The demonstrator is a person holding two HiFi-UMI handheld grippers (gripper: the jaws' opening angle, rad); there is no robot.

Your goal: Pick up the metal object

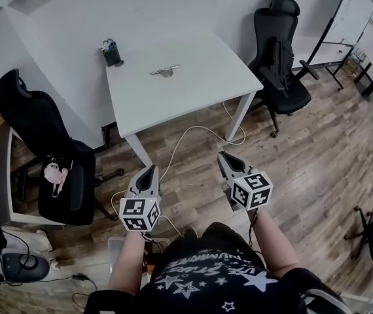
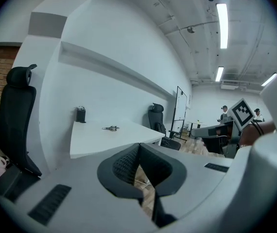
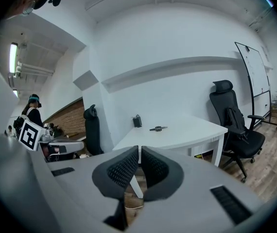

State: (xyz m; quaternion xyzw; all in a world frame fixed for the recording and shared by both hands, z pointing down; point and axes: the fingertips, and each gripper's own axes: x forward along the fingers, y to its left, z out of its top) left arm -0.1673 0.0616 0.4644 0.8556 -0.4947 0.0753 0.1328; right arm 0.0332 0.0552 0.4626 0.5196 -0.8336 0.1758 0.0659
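A small metal object lies near the middle of the white table, far ahead of both grippers. It also shows as a small grey piece in the left gripper view and in the right gripper view. My left gripper is held over the wooden floor short of the table, jaws shut with nothing between them. My right gripper hovers beside it at about the same height, its pads together and empty. Both point toward the table.
A black holder stands at the table's far left corner. One black office chair is left of the table, another to its right. A whiteboard stands far right. A white cable trails on the floor under the table.
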